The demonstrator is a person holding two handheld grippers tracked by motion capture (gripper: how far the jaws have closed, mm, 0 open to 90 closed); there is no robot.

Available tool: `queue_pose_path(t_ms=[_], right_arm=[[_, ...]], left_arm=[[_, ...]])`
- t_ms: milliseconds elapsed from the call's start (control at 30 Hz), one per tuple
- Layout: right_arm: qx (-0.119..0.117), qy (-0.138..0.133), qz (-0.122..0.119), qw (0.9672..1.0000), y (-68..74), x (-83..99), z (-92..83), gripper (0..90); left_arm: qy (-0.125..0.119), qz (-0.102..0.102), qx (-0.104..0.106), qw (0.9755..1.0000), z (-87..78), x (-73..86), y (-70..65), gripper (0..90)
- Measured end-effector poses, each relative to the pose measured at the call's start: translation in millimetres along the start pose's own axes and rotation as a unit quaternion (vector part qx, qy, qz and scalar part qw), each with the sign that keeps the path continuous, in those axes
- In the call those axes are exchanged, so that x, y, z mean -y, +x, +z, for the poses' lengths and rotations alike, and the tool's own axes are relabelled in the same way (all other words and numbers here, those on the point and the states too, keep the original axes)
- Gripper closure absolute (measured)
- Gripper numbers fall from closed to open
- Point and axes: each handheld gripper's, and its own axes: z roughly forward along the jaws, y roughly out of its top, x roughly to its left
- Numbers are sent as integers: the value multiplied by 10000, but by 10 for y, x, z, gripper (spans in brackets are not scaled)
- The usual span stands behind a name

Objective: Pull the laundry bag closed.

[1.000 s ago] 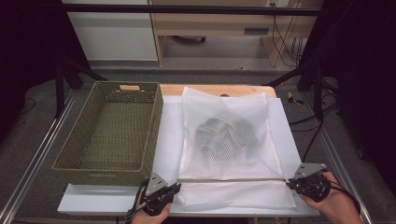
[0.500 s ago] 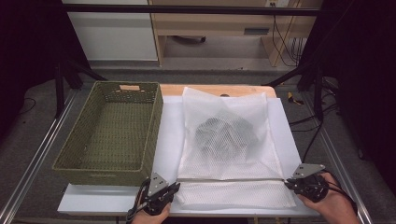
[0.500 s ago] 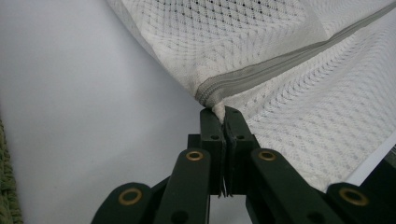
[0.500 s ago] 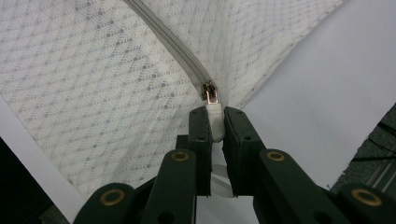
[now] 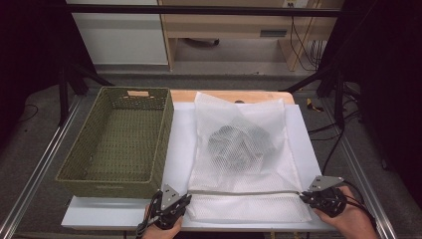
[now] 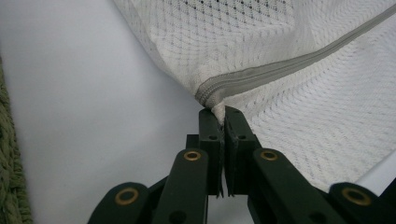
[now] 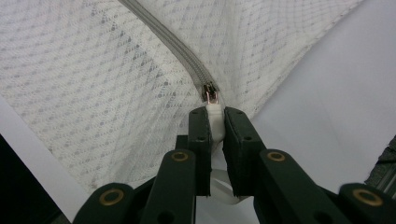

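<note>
A white mesh laundry bag (image 5: 241,124) lies flat on the white board (image 5: 179,129), with a dark garment (image 5: 239,145) inside it. A grey zipper (image 5: 244,192) runs across its near end. My left gripper (image 5: 185,199) pinches the bag's fabric at the zipper's left end (image 6: 212,91). Its jaws have just been opening slightly, with the fabric still between them. My right gripper (image 5: 303,195) is shut on the white pull tab (image 7: 215,116) of the zipper slider (image 7: 210,93) at the right end. The zipper looks taut between the two grippers.
An olive woven basket (image 5: 104,181) stands to the left of the bag, nothing in it. The board's near edge runs just under both hands. A wooden tabletop strip (image 5: 229,94) shows behind the bag, with metal rails along both sides.
</note>
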Motion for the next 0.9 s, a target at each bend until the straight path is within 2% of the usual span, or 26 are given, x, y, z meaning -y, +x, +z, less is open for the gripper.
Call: queue_pose_path(t_ms=[167, 300, 500, 600, 633, 700, 733, 800, 833, 867, 900], right_arm=[[-13, 0, 43, 10000, -6, -10, 0, 808], [-52, -18, 75, 10000, -3, -10, 8, 803], [-41, -80, 83, 9999, 16, -22, 6, 752], [-61, -102, 85, 9999, 42, -34, 11, 715], [-43, -117, 112, 9999, 59, -44, 17, 663], [-45, -131, 112, 9998, 61, -48, 17, 649], [-19, -184, 157, 9997, 72, -63, 18, 606], [-15, -193, 180, 9997, 77, -74, 13, 588], [-43, -241, 246, 9994, 91, -99, 15, 532], [-43, -241, 246, 9994, 91, -99, 15, 532], [-9, -274, 254, 9993, 109, -129, 14, 484]], left_arm=[[-44, 83, -124, 9999, -5, -6, -5, 798], [-63, 80, -140, 9998, -6, -5, -8, 775], [-111, 156, -184, 9996, -6, -15, -19, 707], [-131, 148, -180, 9996, -7, -19, -17, 669], [-149, 142, -197, 9996, -9, -21, -15, 642], [-183, 145, -215, 9995, -14, -27, -12, 628], [-203, 172, -227, 9994, -17, -32, -11, 594], [-245, 187, -212, 9993, -21, -39, -16, 580], [-260, 184, -194, 9993, -19, -43, -21, 553], [-265, 186, -175, 9993, -16, -47, -24, 553], [-279, 193, -184, 9993, -15, -50, -26, 523]])
